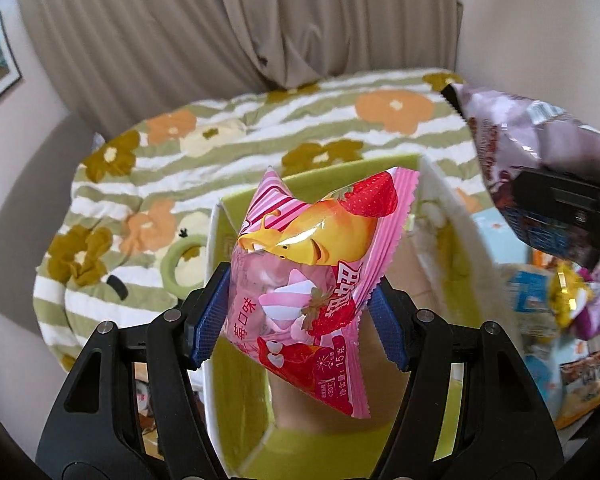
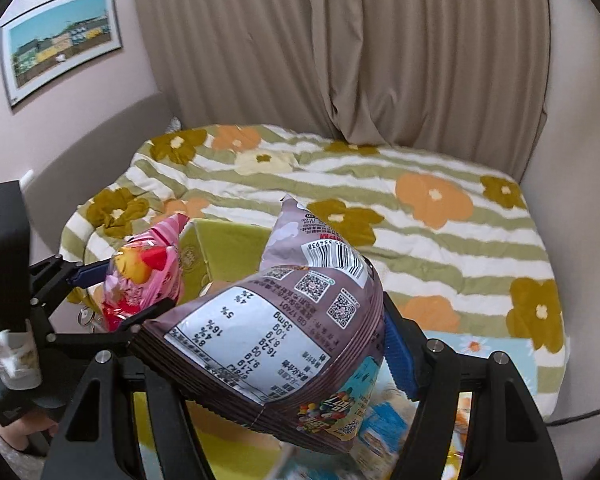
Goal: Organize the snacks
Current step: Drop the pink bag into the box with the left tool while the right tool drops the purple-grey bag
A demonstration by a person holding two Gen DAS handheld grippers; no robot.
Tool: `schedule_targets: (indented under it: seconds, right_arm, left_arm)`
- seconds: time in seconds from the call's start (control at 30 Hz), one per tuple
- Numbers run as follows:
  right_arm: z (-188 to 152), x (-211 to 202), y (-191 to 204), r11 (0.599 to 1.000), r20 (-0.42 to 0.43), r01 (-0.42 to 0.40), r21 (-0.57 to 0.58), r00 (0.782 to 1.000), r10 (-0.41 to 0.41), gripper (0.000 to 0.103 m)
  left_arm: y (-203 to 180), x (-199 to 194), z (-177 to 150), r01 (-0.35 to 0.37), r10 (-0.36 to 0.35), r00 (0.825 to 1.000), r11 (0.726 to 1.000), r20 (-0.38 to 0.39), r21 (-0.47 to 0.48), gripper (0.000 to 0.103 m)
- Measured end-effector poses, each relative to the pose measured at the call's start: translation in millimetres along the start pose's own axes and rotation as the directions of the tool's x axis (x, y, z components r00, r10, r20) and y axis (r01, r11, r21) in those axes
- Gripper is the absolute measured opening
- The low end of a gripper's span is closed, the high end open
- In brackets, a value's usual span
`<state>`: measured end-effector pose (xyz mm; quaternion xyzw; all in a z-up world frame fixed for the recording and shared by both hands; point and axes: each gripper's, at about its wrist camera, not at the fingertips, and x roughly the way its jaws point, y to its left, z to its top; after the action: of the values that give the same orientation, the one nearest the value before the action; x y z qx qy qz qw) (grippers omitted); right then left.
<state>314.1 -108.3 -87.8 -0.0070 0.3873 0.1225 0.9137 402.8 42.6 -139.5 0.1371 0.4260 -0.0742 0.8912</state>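
My left gripper [image 1: 298, 312] is shut on a pink strawberry marshmallow packet [image 1: 308, 280] and holds it above an open green-lined cardboard box [image 1: 236, 392]. My right gripper [image 2: 260, 344] is shut on a mauve snack bag [image 2: 284, 328] with a nutrition label and QR codes. That bag also shows at the upper right of the left wrist view [image 1: 536, 160]. The pink packet [image 2: 144, 280] and the left gripper [image 2: 100, 292] show at the left of the right wrist view, over the box [image 2: 228, 248].
A striped flower-print blanket [image 1: 260, 128] covers the bed behind the box. Several loose snack packets [image 1: 560, 320] lie to the right of the box. Beige curtains [image 2: 340, 40] and a framed picture [image 2: 60, 40] are at the back.
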Motion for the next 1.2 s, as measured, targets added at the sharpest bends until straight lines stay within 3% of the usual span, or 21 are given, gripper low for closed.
schedule_targets:
  seconds: [0.23,0.27,0.3,0.37,0.63,1.1,1.13,1.2]
  right_arm:
    - [6.3,42.8,7.1,0.996,-0.059,0.042,0.076,0.998,-0.038,0.066]
    - [6.8,45.9,8.5,0.996,-0.066,0.047,0.080,0.997,-0.042,0.066]
    - [6.9,49.6,8.7,0.995,-0.074,0.052,0.084,0.996,-0.046,0.066]
    - [5.5,54.9,8.2,0.994,-0.082,0.061,0.091,0.995,-0.054,0.067]
    - [7.2,61.6,8.8,0.995,-0.082,0.062,0.076,0.995,-0.056,0.067]
    - [25.0,90.2,29.5,0.995,-0.120,-0.063,-0.082,0.991,0.052,0.069]
    - [25.2,94.1,32.1,0.993,-0.124,-0.067,-0.093,0.991,0.055,0.070]
    - [25.9,101.9,37.4,0.991,-0.123,-0.071,-0.111,0.991,0.057,0.087]
  left_arm:
    - [13.1,64.4,4.4,0.052,-0.052,0.995,0.999,-0.081,-0.003,0.067]
    - [14.3,69.8,4.5,0.056,-0.056,0.995,0.998,-0.086,-0.005,0.074]
    - [14.3,75.1,4.9,0.056,-0.056,0.994,0.998,-0.092,-0.002,0.088]
    - [14.6,76.4,1.7,0.059,-0.059,0.995,0.998,-0.084,0.001,0.101]
    - [19.5,69.5,-7.7,0.024,-0.023,0.995,1.000,-0.102,0.006,0.101]
    - [44.1,33.0,-35.5,-0.024,0.006,0.991,0.989,-0.131,-0.143,0.101]
    - [44.9,31.9,-36.7,-0.030,0.010,0.991,0.989,-0.131,-0.148,0.101]
    - [47.2,30.4,-38.9,-0.037,0.015,0.991,0.987,-0.136,-0.158,0.101]
